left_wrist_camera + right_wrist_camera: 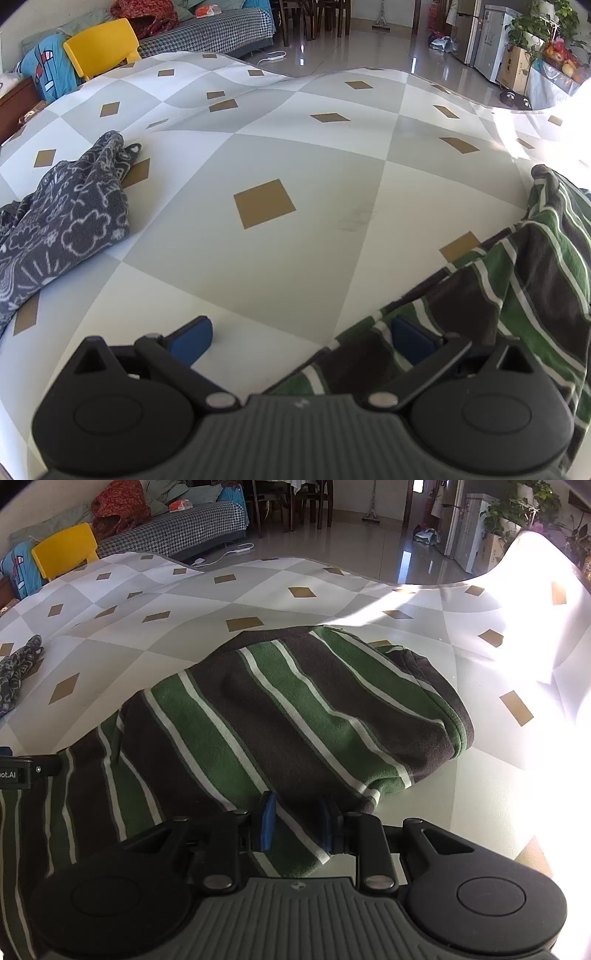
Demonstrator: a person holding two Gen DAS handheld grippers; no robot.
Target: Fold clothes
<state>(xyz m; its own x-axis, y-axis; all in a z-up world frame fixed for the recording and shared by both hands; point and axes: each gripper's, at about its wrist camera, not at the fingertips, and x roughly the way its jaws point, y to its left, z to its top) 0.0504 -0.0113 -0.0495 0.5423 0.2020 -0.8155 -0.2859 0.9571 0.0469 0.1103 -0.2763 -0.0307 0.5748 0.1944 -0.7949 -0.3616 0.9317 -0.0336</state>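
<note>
A: Both grippers are down low over the mat (303, 236), and the striped top (280, 716) is the garment in play. It lies bunched on the mat, its stripes running diagonally away from the right gripper (297, 825) toward the far hem.

B: What's the right one doing with it?

A: Jaws narrow but not clamped. There's a slim gap, and the near edge of the top runs through it. I can't see the pads pressing the cloth, so I'd call that released, cloth between the fingers.

B: And the left gripper (303, 341)?

A: Wide open. Its left pad sits over bare mat, its right pad over the edge of the top (491, 295). So the garment lies to its right, spilling away in that direction.

B: Which hand is better placed, then?

A: The right, I'd say; it's square over the cloth. The left has only the fringe and would have to shift right to get a proper bite.

B: That grey patterned piece (62, 221)?

A: Off on the left, well apart, not in this.
</note>
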